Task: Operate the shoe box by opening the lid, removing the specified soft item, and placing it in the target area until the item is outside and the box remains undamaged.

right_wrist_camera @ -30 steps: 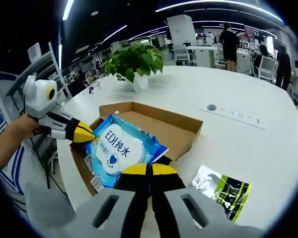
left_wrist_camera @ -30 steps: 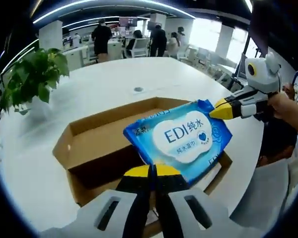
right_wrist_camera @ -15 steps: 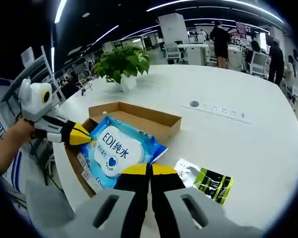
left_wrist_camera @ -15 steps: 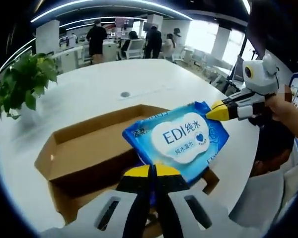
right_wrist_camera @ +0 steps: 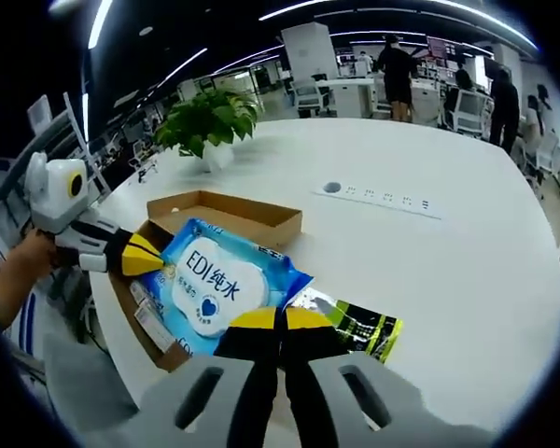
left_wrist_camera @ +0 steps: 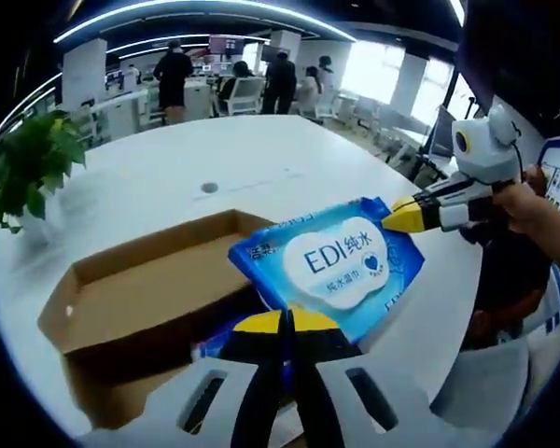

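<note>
Wipes pack point(left_wrist_camera: 329, 271) lifted higher, pinched between both tools.

this is looking like an open-plan office. a large round white table point(right_wrist_camera: 467, 233) is carrying a built-in power socket strip point(right_wrist_camera: 378, 195) and a potted green plant point(right_wrist_camera: 203, 121). behind it, people point(right_wrist_camera: 396, 70) are standing among desks with monitors and office chairs point(left_wrist_camera: 245, 91), long ceiling light strips point(right_wrist_camera: 350, 11) are glowing overhead, and bright windows point(left_wrist_camera: 369, 70) are lining one side.
</note>
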A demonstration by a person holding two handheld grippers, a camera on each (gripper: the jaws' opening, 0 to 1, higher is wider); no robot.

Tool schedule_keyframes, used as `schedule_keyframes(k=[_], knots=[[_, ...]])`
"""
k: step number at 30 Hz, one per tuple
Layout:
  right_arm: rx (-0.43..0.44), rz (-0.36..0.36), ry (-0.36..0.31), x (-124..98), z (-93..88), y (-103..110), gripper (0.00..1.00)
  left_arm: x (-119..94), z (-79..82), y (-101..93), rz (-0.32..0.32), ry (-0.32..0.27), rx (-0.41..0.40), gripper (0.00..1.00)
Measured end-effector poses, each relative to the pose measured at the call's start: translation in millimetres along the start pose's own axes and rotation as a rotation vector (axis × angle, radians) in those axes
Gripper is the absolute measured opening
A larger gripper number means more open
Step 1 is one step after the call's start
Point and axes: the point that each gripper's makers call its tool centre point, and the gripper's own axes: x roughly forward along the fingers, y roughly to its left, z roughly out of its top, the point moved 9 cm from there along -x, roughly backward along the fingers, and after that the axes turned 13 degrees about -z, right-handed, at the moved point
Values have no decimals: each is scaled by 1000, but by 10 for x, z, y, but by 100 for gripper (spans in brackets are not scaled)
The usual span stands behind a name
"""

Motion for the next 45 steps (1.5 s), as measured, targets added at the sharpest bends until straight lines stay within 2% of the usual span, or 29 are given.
schedule_keyframes(k=[22,28,38,41,45], knots=[[38,-66,16,-136,-111,-502,0,420,163,-305,-62,-3,31,0],[35,-81,21,-198,-161,-566,0,515,197,-363,-76,-10,39,0],[51,-102,33,-186,-242,-669,0,699,201,-391,-96,29,60,0],[49,-101,44,-77,-268,-751,0,757,180,-368,-98,56,63,0],[48,-102,58,-8,-300,-756,0,827,145,-350,-95,93,81,0]])
